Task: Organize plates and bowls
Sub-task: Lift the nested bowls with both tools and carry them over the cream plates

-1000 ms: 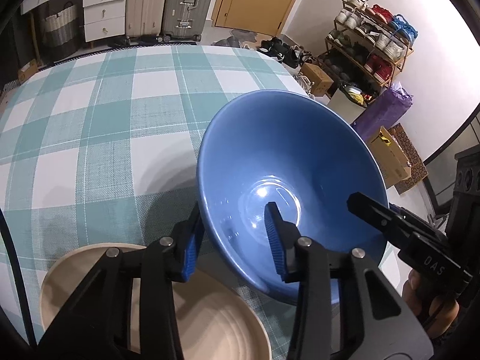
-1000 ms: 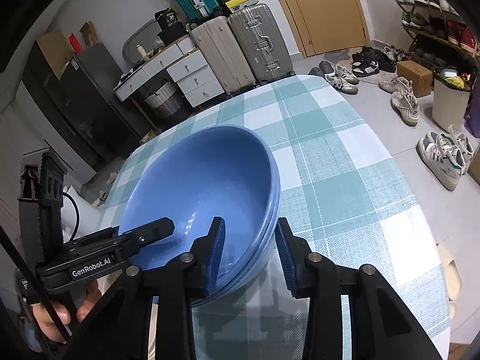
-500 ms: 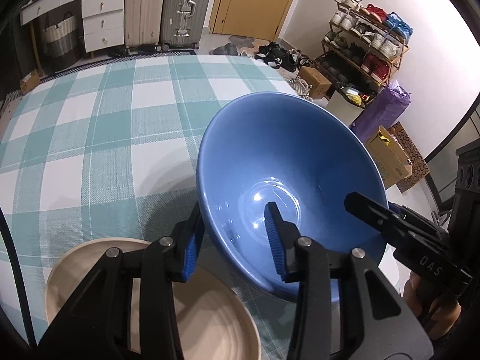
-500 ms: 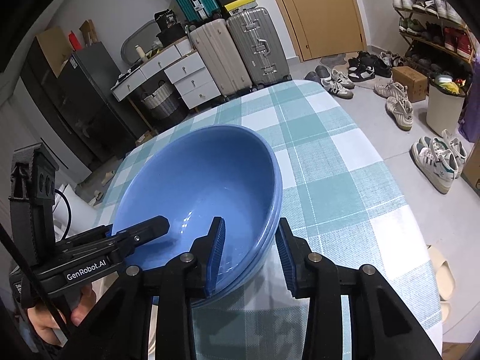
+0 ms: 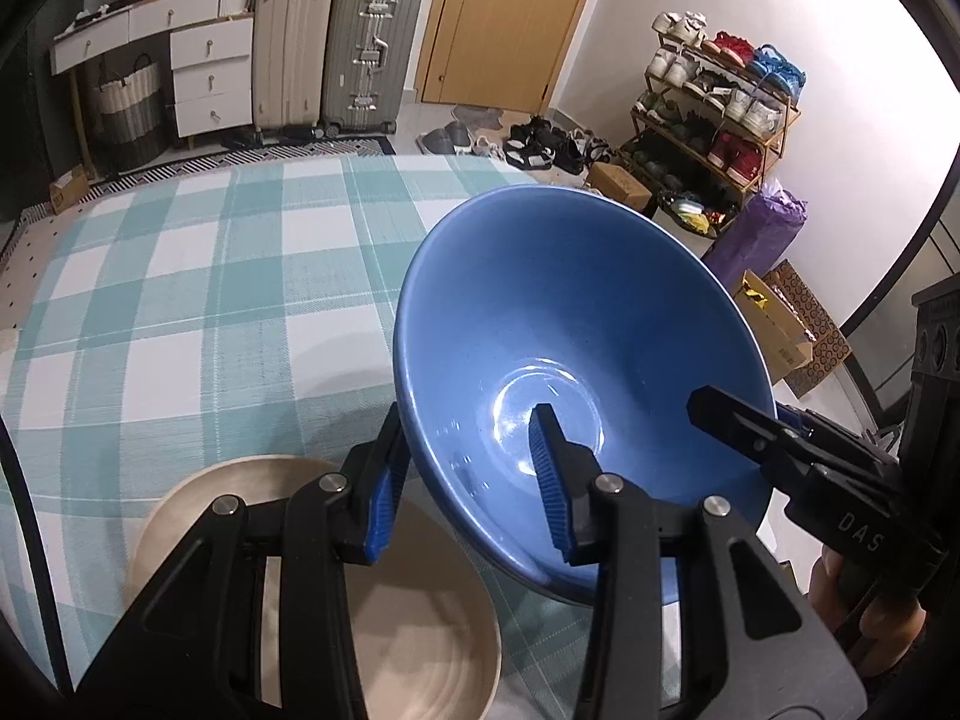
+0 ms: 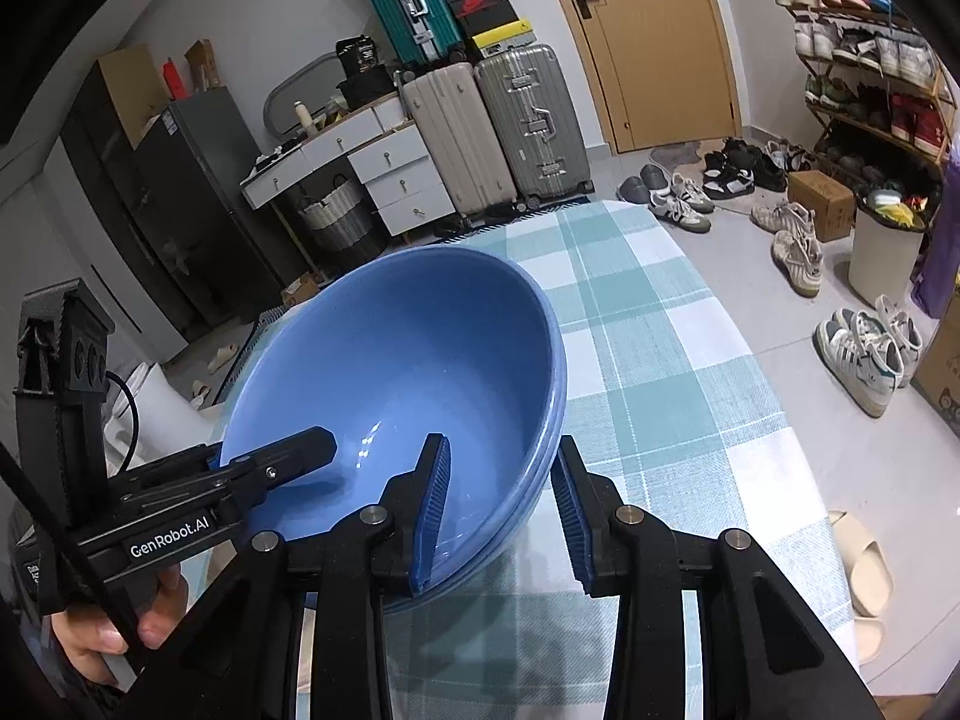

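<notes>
Left wrist: both tongs (image 5: 468, 489) (image 6: 501, 510) straddle blue bowl (image 5: 570, 324) rim.

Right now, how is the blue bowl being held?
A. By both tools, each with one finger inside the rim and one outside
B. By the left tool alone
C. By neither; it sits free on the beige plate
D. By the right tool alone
A: the left tool straddles one side of the blue bowl, and the right tool straddles the opposite side, each with one finger inside.

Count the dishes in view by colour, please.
Blue bowl: 1 for certain; the layered rim in the right wrist view may mean more are nested, I cannot tell
Beige plate: 1
Total: at least 2
</notes>
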Tool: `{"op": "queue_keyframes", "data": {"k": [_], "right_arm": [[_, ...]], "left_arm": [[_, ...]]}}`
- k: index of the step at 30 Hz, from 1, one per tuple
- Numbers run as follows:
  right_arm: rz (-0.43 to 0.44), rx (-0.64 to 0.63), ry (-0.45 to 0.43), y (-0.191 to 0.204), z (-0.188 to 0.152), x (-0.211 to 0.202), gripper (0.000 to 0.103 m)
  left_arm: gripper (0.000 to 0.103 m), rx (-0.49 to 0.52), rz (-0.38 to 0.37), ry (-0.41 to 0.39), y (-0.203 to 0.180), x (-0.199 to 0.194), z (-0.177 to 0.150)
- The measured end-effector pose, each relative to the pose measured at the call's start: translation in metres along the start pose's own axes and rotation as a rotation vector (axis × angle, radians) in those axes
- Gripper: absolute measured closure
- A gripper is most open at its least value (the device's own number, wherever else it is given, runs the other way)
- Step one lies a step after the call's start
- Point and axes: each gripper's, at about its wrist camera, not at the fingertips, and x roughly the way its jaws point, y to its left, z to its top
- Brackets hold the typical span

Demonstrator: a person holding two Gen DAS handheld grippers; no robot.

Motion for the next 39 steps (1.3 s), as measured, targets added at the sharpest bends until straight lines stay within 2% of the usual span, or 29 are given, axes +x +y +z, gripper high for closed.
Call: {"op": "queue_keyframes", "data": {"k": [13,23,28,39], "right_arm": [[0.034,-0.058,-0.043,0.042,-0.009,-0.036,0.067],[0.062,-0.102,-0.040,0.074,-0.021,-0.041,0.067],[0.082,-0.127,-0.029,0.093,-0.029,-0.038,0.067],[0.104,-0.163,0.008,0.119,-0.041,-0.014,0.067]], "left_arm": [[0.066,-0.017,0.036,-0.071,0.001,-0.075,-0.024],[0.066,-0.039,0.074,-0.108,0.015,-0.123,-0.047],[0.066,-0.061,0.095,-0.117,0.029,-0.141,-0.061],[0.066,-0.098,0.141,-0.110,0.065,-0.153,-0.086]]}}
